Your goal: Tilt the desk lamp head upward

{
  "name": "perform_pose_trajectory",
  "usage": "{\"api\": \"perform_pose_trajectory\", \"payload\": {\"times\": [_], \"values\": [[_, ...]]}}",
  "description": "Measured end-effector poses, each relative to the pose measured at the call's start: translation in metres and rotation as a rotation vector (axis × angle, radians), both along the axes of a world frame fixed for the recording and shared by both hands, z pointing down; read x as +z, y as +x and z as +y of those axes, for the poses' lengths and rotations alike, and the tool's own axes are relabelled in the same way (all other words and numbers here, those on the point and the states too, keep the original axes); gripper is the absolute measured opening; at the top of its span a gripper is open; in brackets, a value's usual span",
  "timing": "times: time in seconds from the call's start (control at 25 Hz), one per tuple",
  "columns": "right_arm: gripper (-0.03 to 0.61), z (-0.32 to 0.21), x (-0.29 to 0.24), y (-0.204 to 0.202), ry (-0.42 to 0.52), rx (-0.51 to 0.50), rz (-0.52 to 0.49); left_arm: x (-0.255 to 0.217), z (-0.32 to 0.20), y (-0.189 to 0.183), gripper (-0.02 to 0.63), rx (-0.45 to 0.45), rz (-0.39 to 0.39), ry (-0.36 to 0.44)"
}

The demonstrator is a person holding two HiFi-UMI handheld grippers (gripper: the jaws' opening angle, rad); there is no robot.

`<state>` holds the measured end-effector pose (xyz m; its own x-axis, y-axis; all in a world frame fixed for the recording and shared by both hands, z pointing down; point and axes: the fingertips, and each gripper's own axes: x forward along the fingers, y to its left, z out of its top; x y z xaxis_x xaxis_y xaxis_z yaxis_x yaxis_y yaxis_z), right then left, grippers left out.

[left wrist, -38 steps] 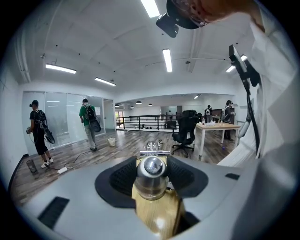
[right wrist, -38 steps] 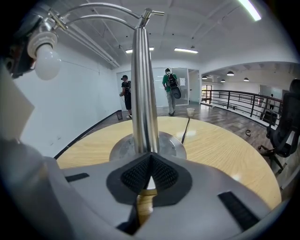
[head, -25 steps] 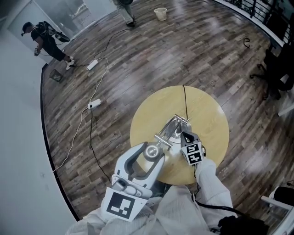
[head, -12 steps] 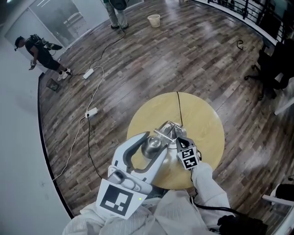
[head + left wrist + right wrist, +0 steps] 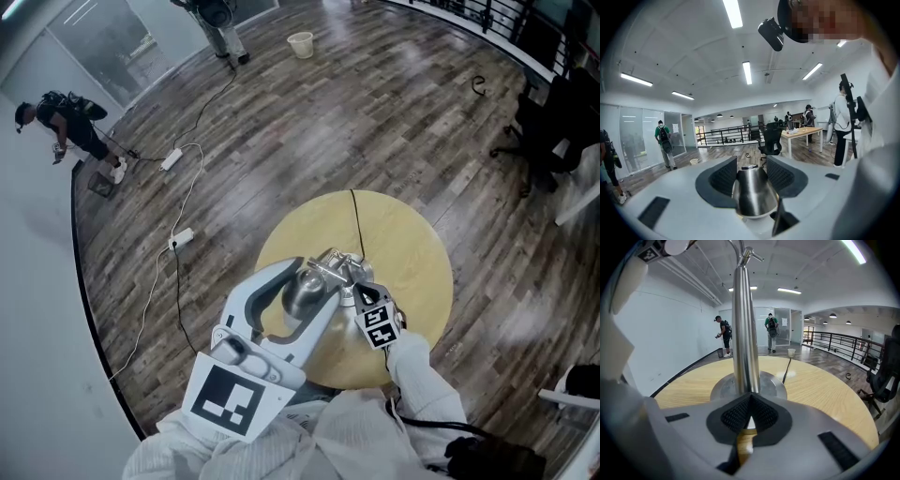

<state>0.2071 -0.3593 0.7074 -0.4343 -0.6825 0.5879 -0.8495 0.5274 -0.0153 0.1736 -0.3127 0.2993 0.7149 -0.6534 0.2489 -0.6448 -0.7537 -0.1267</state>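
Observation:
A silver desk lamp stands on a round wooden table (image 5: 412, 253). Its cone-shaped lamp head (image 5: 300, 289) (image 5: 752, 194) sits between the dark pads of my left gripper (image 5: 314, 286) (image 5: 751, 161), which is shut on it from both sides. The gripper and head are raised above the table, and the left gripper view looks out across the room. My right gripper (image 5: 354, 292) (image 5: 750, 401) is shut, its tips resting low against the upright lamp pole (image 5: 745, 324), just above the round lamp base (image 5: 771, 385). The black lamp cord (image 5: 355, 225) (image 5: 787, 369) runs off the far table edge.
The table stands on a wood-plank floor. Power strips (image 5: 180, 237) and cables lie on the floor to the left. A bucket (image 5: 300, 43) stands far back. Black office chairs (image 5: 548, 122) are at the right. A person (image 5: 66, 131) stands by the far-left wall.
My left gripper has lifted the lamp head up and closer to the top of the pole. The right gripper has stayed against the pole.

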Motion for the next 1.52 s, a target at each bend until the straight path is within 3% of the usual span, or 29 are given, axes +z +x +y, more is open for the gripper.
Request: {"api": "perform_pose_trajectory", "payload": {"times": [0.36,0.56,0.8,0.96,1.04,1.2,1.36,1.44,1.52], "values": [[0.011,0.0,0.0,-0.004,0.015,0.012,0.009,-0.004,-0.008,0.009,0.199,0.064,-0.007,-0.002],[0.011,0.001,0.001,-0.004,0.019,0.003,0.024,-0.003,-0.007,0.004,0.195,0.051,0.022,0.003],[0.011,-0.001,0.0,-0.001,0.014,-0.015,0.064,-0.007,-0.007,0.005,0.195,0.031,0.051,0.073],[0.011,-0.004,-0.001,-0.002,-0.024,-0.027,0.113,-0.01,0.002,-0.002,0.196,0.01,-0.017,0.19],[0.011,-0.003,-0.002,-0.001,-0.036,0.005,0.112,-0.012,0.008,-0.014,0.196,-0.039,0.023,0.198],[0.011,0.006,-0.026,0.006,0.057,0.18,0.008,-0.019,0.017,-0.057,0.195,-0.159,0.23,0.16],[0.011,0.036,-0.058,0.015,0.142,0.301,-0.078,-0.007,0.026,-0.11,0.191,-0.295,0.307,0.199],[0.011,0.06,-0.072,0.015,0.149,0.351,-0.149,0.028,0.034,-0.133,0.155,-0.373,0.312,0.126],[0.011,0.082,-0.083,0.011,0.145,0.386,-0.217,0.086,0.043,-0.15,0.083,-0.424,0.293,0.002]]}}
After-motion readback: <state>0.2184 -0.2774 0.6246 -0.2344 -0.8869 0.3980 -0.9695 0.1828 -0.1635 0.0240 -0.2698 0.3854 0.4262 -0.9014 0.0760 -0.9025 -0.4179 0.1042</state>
